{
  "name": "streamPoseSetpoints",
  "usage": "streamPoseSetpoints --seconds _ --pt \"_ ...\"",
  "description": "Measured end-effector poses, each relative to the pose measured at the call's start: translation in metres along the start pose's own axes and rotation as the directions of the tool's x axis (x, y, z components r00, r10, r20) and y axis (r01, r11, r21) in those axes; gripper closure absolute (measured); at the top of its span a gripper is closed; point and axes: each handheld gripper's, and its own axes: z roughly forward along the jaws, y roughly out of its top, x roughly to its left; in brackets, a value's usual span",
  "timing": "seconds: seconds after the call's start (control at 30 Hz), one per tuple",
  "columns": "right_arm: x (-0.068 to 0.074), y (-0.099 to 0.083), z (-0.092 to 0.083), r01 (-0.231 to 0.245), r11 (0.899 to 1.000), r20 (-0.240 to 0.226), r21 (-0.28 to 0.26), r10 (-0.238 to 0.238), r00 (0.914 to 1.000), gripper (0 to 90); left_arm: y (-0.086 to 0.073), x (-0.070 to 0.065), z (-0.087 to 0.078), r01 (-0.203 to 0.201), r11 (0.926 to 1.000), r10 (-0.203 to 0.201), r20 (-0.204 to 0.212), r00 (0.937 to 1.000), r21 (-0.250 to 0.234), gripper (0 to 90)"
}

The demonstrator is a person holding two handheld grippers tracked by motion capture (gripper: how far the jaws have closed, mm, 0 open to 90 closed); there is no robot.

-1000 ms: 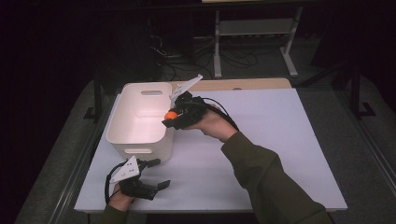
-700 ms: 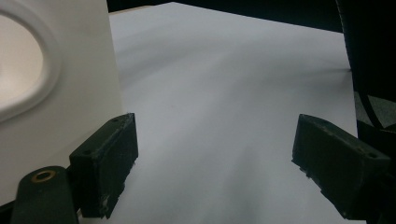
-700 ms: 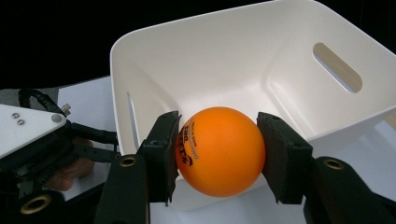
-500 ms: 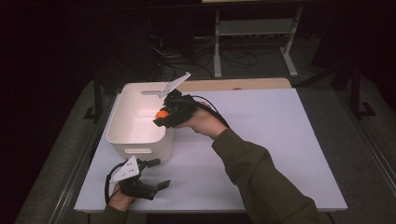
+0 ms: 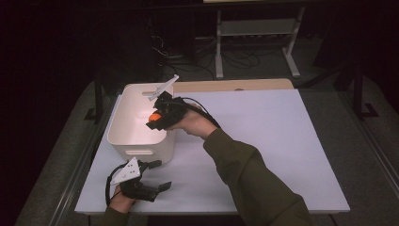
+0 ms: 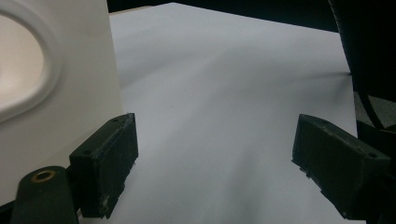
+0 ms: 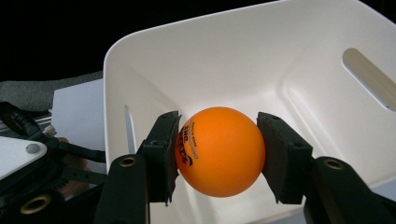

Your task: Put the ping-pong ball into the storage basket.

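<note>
An orange ball (image 7: 219,151) with dark print sits clamped between the pads of my right gripper (image 7: 218,156), which is shut on it. From above, that gripper (image 5: 154,118) holds the orange ball (image 5: 154,117) over the open top of the white bin (image 5: 123,141), near its right wall. Inside, the white bin (image 7: 261,60) looks bare. My left gripper (image 5: 157,175) rests open on the table by the bin's front corner. In the left gripper view its jaws stand wide apart, nothing between them, around my left gripper (image 6: 215,163), with the bin's wall (image 6: 60,84) at the left.
The white tabletop (image 5: 282,141) stretches bare to the right of the bin. A wooden strip (image 5: 235,85) lies along the far edge. Beyond it stand a metal rack (image 5: 254,28) and cables on a dark floor.
My right gripper has carried the orange ball leftward from beside the bin's right rim to above its inside. The left gripper has stayed put.
</note>
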Motion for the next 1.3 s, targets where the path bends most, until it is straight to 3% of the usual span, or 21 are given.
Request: streamPoseSetpoints --seconds 0.77,1.1,1.3 --pt "0.006 0.004 0.029 0.031 0.995 -0.025 0.097 -0.028 0.9993 48.7 0.000 -0.001 0.000 0.002 1.0000 -0.002 0.001 1.0000 -0.002 14.1" --pt "0.004 0.004 0.025 0.016 0.997 -0.022 0.078 -0.015 0.9997 42.2 0.000 -0.001 0.000 0.004 1.0000 -0.004 0.000 1.0000 -0.004 14.1" --pt "0.003 0.005 0.013 0.011 0.998 -0.009 0.062 -0.010 0.9999 41.2 0.000 -0.001 -0.001 -0.003 1.0000 0.003 -0.002 1.0000 -0.003 14.1"
